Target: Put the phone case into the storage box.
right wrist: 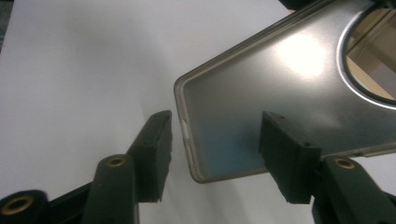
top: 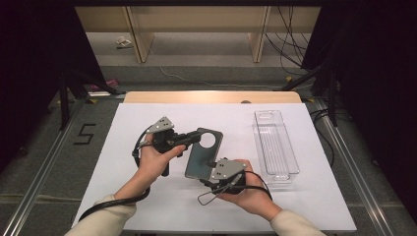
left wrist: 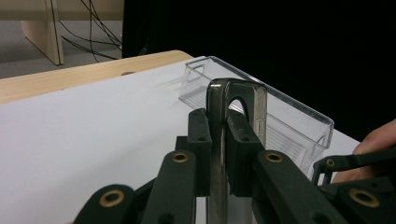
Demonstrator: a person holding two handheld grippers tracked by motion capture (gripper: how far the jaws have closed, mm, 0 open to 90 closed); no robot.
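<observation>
A grey translucent phone case (top: 204,150) with a round camera hole hangs above the white table sheet (top: 147,206). My left gripper (top: 194,137) is shut on its long edge; in the left gripper view the pads clamp the thin case (left wrist: 237,100) edge-on at the left gripper (left wrist: 219,135). My right gripper (top: 206,178) is at the near end of the case. In the right gripper view it stands open (right wrist: 215,135), its jaws on either side of the case's (right wrist: 280,79) corner edge, with a gap between the left pad and the case.
A clear plastic tray (top: 275,142) lies lengthwise on the right of the sheet, with nothing in it; it also shows behind the case (left wrist: 289,116). A strip of wooden tabletop (top: 211,97) runs along the far edge. Cables trail across the floor beyond.
</observation>
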